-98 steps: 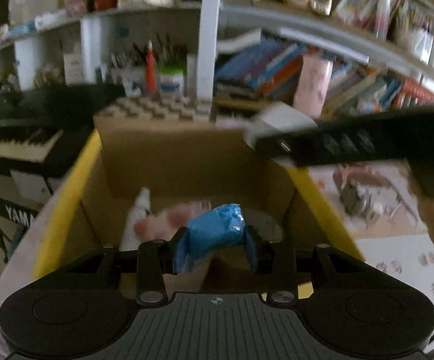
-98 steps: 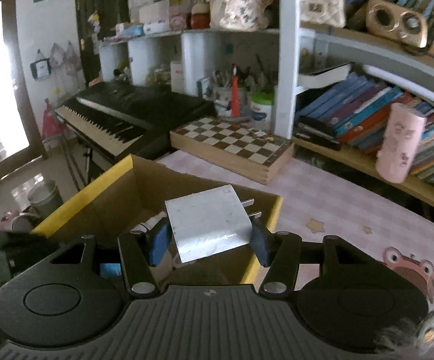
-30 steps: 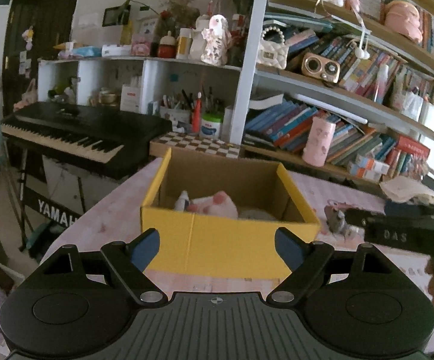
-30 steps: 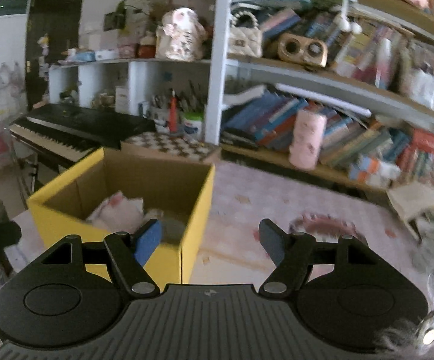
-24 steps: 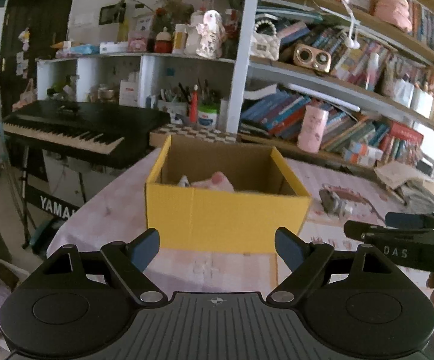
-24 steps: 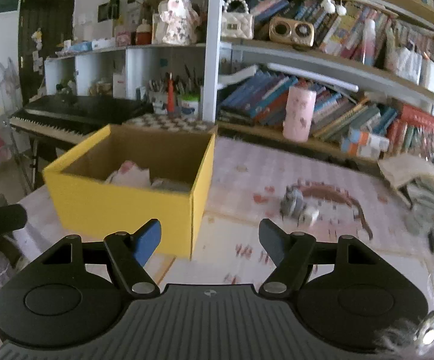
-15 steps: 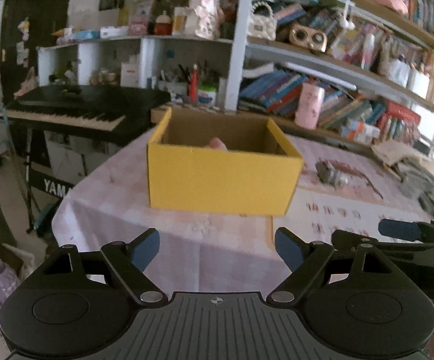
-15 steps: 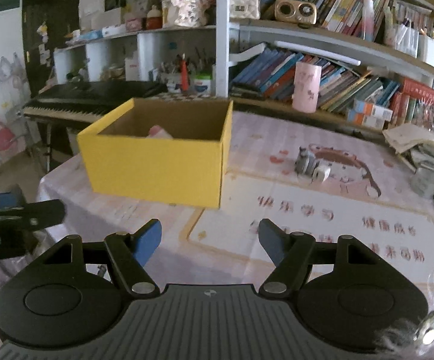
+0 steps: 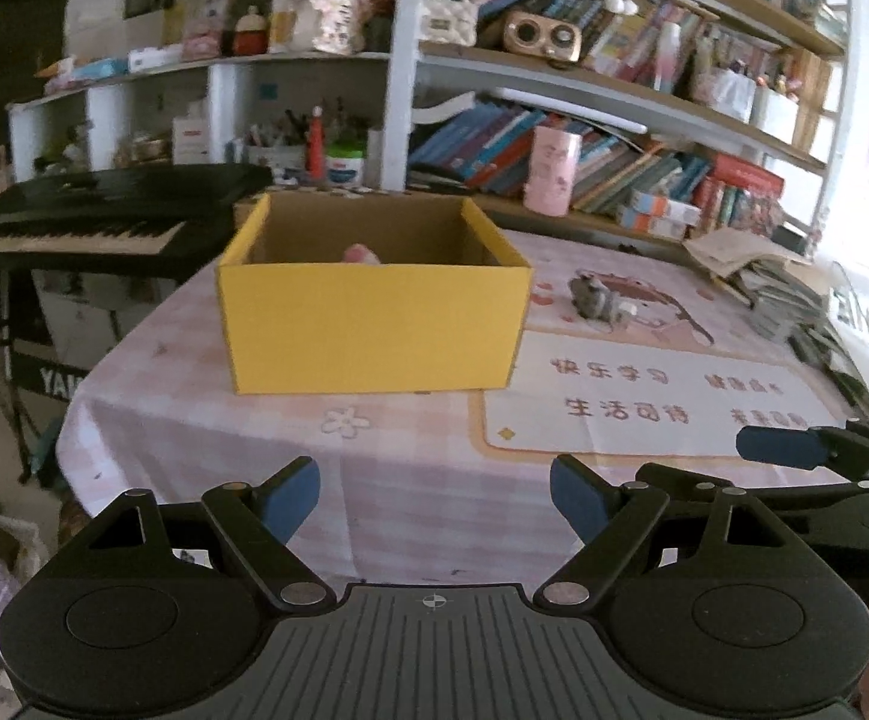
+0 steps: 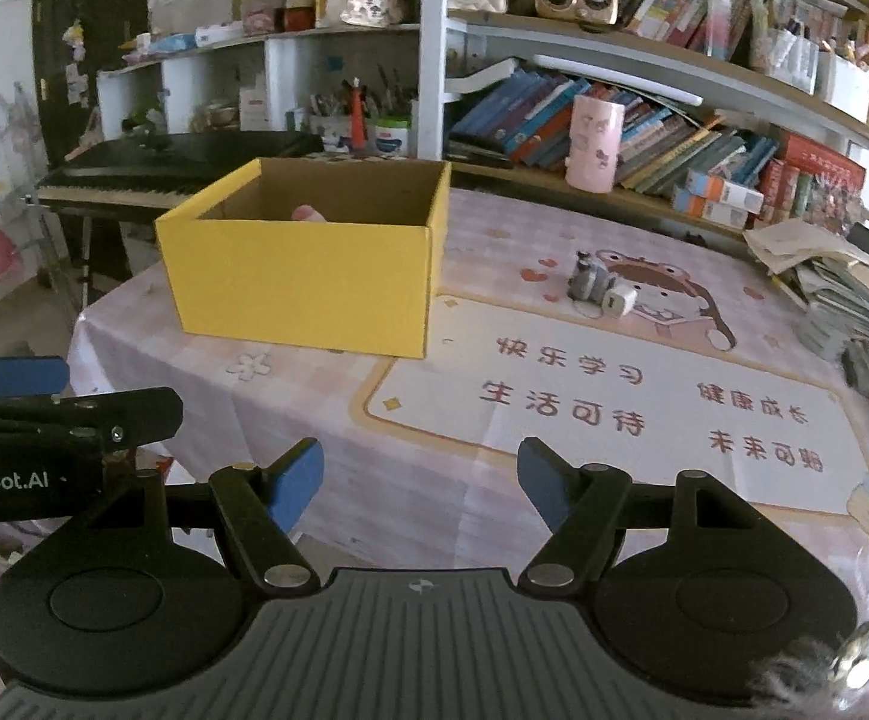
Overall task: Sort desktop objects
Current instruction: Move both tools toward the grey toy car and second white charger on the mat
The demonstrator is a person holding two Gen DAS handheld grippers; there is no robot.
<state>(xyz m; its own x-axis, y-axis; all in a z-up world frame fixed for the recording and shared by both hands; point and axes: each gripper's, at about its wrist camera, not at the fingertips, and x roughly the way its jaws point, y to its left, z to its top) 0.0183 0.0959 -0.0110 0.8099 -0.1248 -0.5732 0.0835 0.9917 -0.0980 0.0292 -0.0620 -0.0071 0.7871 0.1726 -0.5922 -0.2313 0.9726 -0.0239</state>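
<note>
My left gripper (image 9: 434, 495) stands w/ both blue pads apart and nothing btwn them; same for my right gripper (image 10: 419, 480), jaws spread, empty. Each shows up in the other's view: right one low at the right edge, left one low at the left edge. Under and ahead of the fingers is 1 table (image 10: 326, 450) w/ a pink checked cloth, and just past my right fingertips 1 printed mat (image 10: 644, 414) w/ Chinese text. Further ahead, left of centre, sits 1 yellow box (image 10: 308, 288), top open, w/ 1 pink thing (image 9: 361, 254) peeking over the rim; rest of the contents I can't tell. Right of the box, well apart from both grippers, 2 small items touch on the mat: 1 grey figure (image 10: 587, 282) and 1 white cube (image 10: 619, 302). Behind all that, 1 keyboard (image 9: 104, 216) at far left and shelves of books (image 10: 644, 138).
</note>
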